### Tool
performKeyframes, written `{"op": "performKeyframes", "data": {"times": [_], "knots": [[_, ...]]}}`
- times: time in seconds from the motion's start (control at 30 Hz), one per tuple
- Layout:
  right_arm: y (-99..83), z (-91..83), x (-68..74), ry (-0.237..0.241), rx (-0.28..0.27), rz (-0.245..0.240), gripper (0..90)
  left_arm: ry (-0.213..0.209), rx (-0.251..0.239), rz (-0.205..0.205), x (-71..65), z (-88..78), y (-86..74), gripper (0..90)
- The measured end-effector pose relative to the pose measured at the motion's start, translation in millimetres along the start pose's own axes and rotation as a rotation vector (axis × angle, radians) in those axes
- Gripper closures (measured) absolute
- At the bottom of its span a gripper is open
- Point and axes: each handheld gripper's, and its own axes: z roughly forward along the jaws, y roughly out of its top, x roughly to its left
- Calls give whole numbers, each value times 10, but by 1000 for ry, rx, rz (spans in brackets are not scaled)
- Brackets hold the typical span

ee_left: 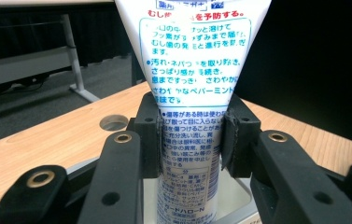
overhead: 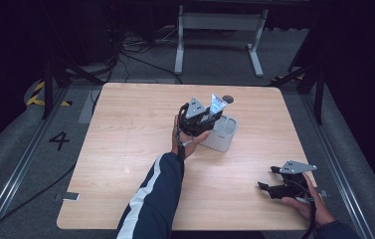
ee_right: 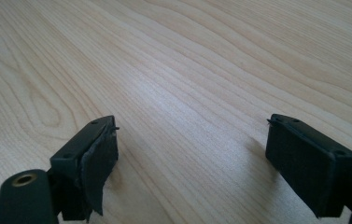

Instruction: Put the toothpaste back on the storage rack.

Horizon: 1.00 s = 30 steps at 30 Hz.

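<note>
Pinching toothpaste tube (ee_left: 190,93): left claw (ee_left: 190,144) | right claw (ee_right: 192,154): spread above table (ee_right: 187,56)

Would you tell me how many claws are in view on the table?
2: the left claw grips the toothpaste tube above the white holder; the right claw rests open near the table's near-right edge.

The left gripper (overhead: 210,117) is clamped, arm stretched forward, while the right gripper (overhead: 267,179) rests low with jaws spread wide.
</note>
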Motion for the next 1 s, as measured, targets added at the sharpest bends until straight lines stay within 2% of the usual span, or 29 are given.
{"op": "performKeyframes", "data": {"times": [0.5,1.0], "knots": [[0,0,0,0,0,0,171,6,26,-1,24,-30,-83,644],[0,-1,2,1,2,3,171,7,117,36,51,-27,-143,632]]}}
